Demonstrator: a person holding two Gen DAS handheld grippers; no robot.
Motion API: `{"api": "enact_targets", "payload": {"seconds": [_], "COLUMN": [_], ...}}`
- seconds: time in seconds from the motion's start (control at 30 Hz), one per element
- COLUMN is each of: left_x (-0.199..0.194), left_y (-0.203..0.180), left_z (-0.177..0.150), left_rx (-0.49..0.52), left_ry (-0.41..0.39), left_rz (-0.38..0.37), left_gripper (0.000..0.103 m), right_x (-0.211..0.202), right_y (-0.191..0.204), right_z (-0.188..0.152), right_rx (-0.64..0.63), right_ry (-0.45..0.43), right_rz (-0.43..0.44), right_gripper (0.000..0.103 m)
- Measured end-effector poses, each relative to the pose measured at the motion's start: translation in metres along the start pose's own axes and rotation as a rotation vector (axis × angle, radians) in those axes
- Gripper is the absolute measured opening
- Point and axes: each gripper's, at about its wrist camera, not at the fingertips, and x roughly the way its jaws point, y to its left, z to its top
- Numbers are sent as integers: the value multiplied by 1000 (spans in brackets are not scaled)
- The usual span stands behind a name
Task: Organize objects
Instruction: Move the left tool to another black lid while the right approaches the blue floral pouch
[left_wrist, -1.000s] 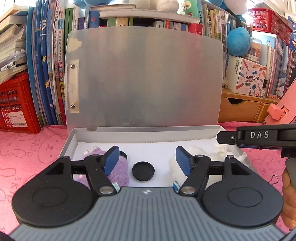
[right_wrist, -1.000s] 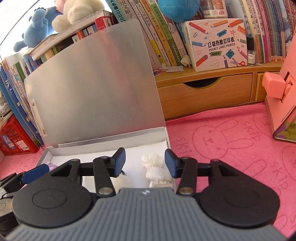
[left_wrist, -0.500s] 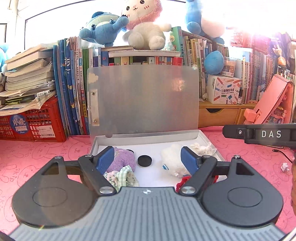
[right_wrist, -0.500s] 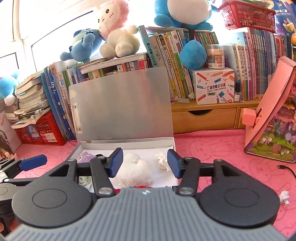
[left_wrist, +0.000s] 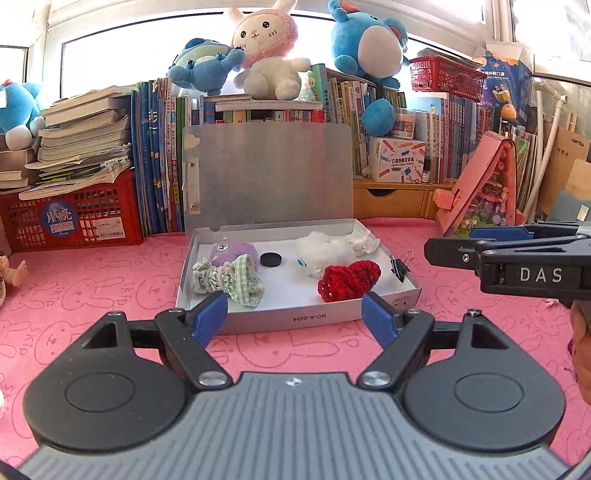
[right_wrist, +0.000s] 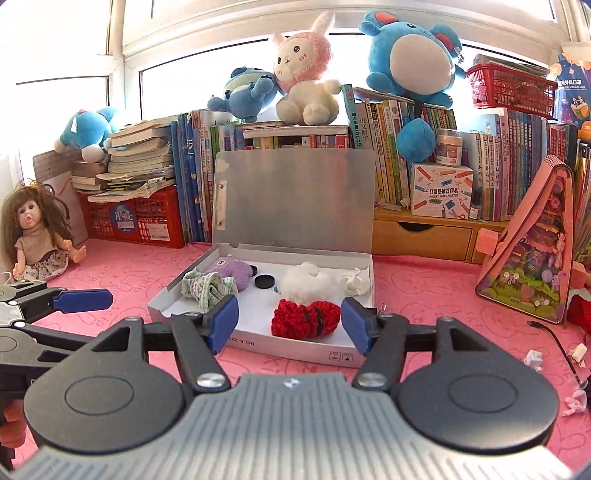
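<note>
You've pulled both grippers way back from the box (left_wrist: 295, 317) since a second ago, so now the whole thing shows, lid up, sitting on the pink mat (left_wrist: 92, 288). Your left gripper (left_wrist: 295, 317) is spread wide with nothing in it; your right gripper (right_wrist: 290, 325) is empty and opening. Inside: red knit piece (left_wrist: 347, 280), purple plush (left_wrist: 232, 253), checked cloth (left_wrist: 236, 280), black disc (left_wrist: 271, 259), white fluff (left_wrist: 317, 247).

The shallow white cardboard box (left_wrist: 295, 317) has a matt finish, and its upright silvery lid (left_wrist: 269, 173) looks dull and brushed. Inside lie a rough red crocheted piece (left_wrist: 347, 280), a fuzzy purple plush toy (left_wrist: 231, 253), and a smooth matt black disc (left_wrist: 271, 259). The pink cloth table cover (left_wrist: 92, 288) looks soft and napped.
</note>
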Motion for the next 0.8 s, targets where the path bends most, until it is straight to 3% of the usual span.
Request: {"api": "enact_targets", "payload": {"seconds": [0.43, 0.57, 0.67, 0.8], "left_x": [-49, -63, -72, -74], "left_y": [-5, -3, -6, -7], "left_z": [-90, -112, -126, -136], "left_rx": [3, 5, 34, 29], "left_ry": [61, 99, 113, 134], "left_rz": [-48, -90, -89, -83], "left_gripper": [84, 83, 82, 61], "right_x": [-29, -35, -39, -41], "right_y": [23, 25, 28, 27], "right_z": [-73, -95, -107, -115], "right_rx": [-61, -38, -46, -39], "right_ry": [96, 149, 173, 186], "right_rz": [76, 166, 167, 142], "right_gripper": [79, 84, 84, 85]}}
